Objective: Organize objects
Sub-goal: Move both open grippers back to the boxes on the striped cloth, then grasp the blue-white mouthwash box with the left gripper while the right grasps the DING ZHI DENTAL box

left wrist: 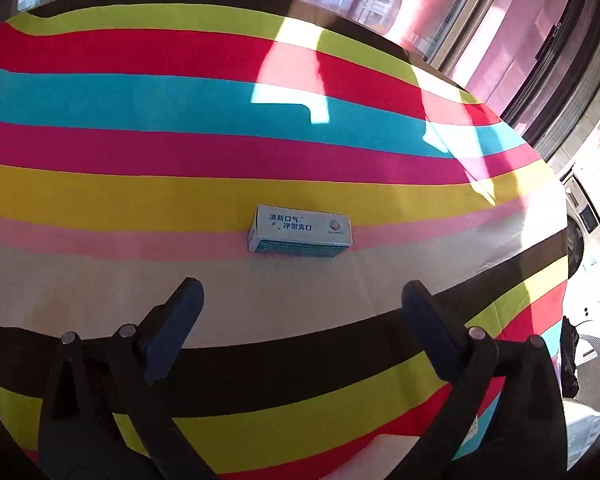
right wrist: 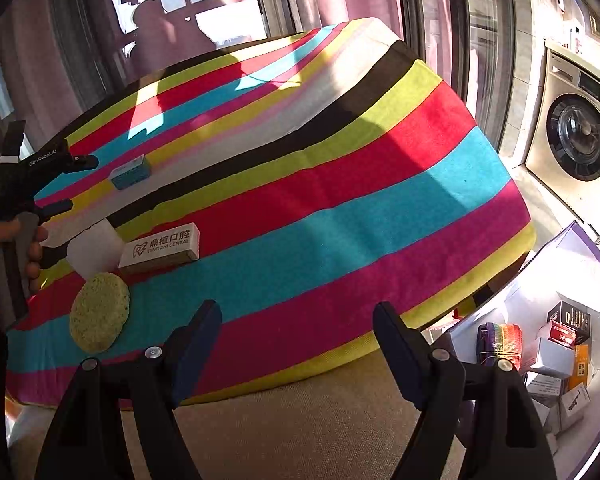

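Note:
A small blue-and-white box (left wrist: 300, 232) lies on the striped cloth (left wrist: 140, 184), just ahead of my left gripper (left wrist: 302, 300), which is open and empty. In the right wrist view the same box (right wrist: 130, 172) lies beside the left gripper (right wrist: 68, 184). My right gripper (right wrist: 298, 324) is open and empty over the near edge of the cloth. A white dental box (right wrist: 160, 248), a white block (right wrist: 94, 248) and a round yellow-green sponge (right wrist: 99, 318) lie to its left.
A white bin (right wrist: 580, 248) at the lower right holds several small boxes and a rainbow strap (right wrist: 504, 344). A washing machine (right wrist: 580, 136) stands at the right. Windows and pink curtains lie beyond the table. A beige surface (right wrist: 300, 420) lies under the right gripper.

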Motion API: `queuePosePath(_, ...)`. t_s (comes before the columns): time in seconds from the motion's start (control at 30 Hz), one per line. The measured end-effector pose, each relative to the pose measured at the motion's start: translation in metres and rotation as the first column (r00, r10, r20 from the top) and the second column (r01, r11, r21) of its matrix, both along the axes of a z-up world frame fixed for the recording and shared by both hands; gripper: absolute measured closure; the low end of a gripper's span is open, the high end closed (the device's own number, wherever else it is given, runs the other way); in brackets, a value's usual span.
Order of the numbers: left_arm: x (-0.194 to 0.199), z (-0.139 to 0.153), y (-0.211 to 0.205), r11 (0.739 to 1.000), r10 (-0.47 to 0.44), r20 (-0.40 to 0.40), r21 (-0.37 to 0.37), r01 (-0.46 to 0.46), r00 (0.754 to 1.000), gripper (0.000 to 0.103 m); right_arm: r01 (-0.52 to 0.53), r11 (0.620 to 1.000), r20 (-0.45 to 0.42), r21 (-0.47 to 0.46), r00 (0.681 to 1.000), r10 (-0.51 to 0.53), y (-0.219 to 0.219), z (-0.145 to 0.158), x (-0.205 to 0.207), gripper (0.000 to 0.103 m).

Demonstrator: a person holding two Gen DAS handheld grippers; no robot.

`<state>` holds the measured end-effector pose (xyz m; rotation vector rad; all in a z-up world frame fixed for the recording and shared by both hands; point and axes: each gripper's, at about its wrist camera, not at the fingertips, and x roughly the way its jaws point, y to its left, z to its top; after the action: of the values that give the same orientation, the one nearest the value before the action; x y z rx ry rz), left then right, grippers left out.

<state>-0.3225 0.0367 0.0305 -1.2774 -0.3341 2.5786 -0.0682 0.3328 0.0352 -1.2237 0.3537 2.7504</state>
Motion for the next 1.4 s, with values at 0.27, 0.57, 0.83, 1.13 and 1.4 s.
queuePosePath(0.27,-0.049,-0.019,0.023,0.996,0.012,0.080,-0.091,-0.004,0.997,0.002,-0.006,1.000,-0.001,0.018,1.000,0.006,-0.005,0.001,-0.002,0.024)
queuePosePath(0.57,-0.012,-0.023,0.006,0.994,0.009,0.029,-0.106,-0.006,1.000,0.025,-0.056,0.997,-0.024,0.061,0.998,0.058,-0.025,0.005,-0.029,0.024)
queuePosePath(0.83,0.066,-0.005,-0.038,0.993,0.107,-0.047,-0.038,-0.108,0.993,0.025,-0.129,0.987,-0.035,0.100,0.991,0.133,-0.050,0.006,-0.048,0.020)
queuePosePath(1.13,0.158,-0.015,-0.053,0.983,0.181,-0.082,0.023,-0.180,0.980,0.025,-0.218,0.970,-0.069,0.104,0.972,0.225,-0.083,0.010,-0.063,0.016)
queuePosePath(1.4,0.204,-0.008,-0.056,0.972,0.219,-0.115,0.111,-0.207,0.969,0.025,-0.243,0.965,-0.020,0.101,0.969,0.246,-0.098,0.000,-0.081,0.016)
